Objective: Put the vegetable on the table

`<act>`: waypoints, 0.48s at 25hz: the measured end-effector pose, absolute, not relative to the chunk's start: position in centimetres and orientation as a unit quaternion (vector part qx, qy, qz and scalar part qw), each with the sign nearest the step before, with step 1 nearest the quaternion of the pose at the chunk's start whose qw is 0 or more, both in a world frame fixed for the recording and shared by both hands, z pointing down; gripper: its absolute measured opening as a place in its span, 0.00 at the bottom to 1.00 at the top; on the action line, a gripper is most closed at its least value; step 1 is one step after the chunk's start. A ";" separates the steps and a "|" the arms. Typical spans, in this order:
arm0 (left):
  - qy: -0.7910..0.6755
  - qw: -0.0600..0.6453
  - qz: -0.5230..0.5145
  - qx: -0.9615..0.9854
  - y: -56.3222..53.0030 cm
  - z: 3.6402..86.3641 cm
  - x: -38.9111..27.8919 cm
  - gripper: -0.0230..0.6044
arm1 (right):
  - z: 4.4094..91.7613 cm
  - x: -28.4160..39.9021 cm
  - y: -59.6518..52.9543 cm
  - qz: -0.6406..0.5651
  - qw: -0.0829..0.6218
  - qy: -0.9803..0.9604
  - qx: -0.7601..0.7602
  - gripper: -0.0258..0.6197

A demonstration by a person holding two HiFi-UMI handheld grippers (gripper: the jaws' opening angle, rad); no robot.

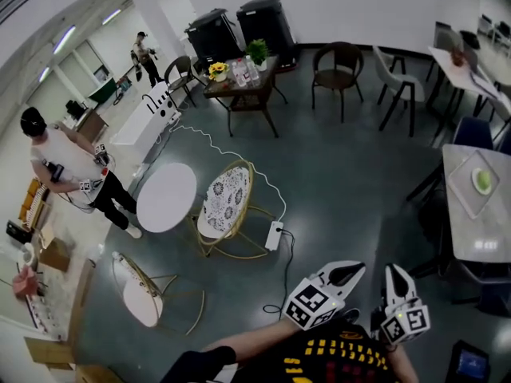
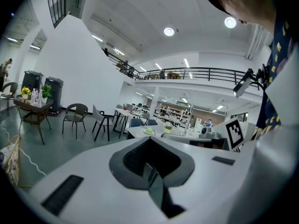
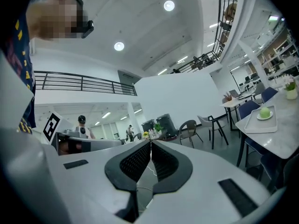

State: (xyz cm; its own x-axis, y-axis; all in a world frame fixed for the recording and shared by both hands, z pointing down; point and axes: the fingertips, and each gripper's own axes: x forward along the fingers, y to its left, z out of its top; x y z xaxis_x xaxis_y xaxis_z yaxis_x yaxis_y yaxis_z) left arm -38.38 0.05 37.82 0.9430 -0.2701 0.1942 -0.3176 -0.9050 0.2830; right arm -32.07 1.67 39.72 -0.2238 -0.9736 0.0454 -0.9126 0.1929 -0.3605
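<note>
Both hand-held grippers sit near the six o'clock edge of the head view, pointing up the frame above the dark floor (image 1: 335, 174). The left gripper (image 2: 149, 141) has its jaws pressed together with nothing between them. The right gripper (image 3: 151, 143) is likewise fully closed and empty. The vegetable (image 1: 482, 180), pale green and round, lies on a tray (image 1: 461, 183) on the marble table (image 1: 479, 234), at about two o'clock from the grippers and well apart from both.

Light: bright, even, from round white ceiling lamps (image 2: 169, 31)
Edges: strong fisheye bending, black corners
Foreground: slightly soft
</note>
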 end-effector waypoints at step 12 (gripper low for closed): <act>-0.146 0.145 0.097 0.974 -3.7 36.4 -26.3 0.04 | 38.2 -20.1 -1.9 -0.150 0.117 0.758 -0.624 0.04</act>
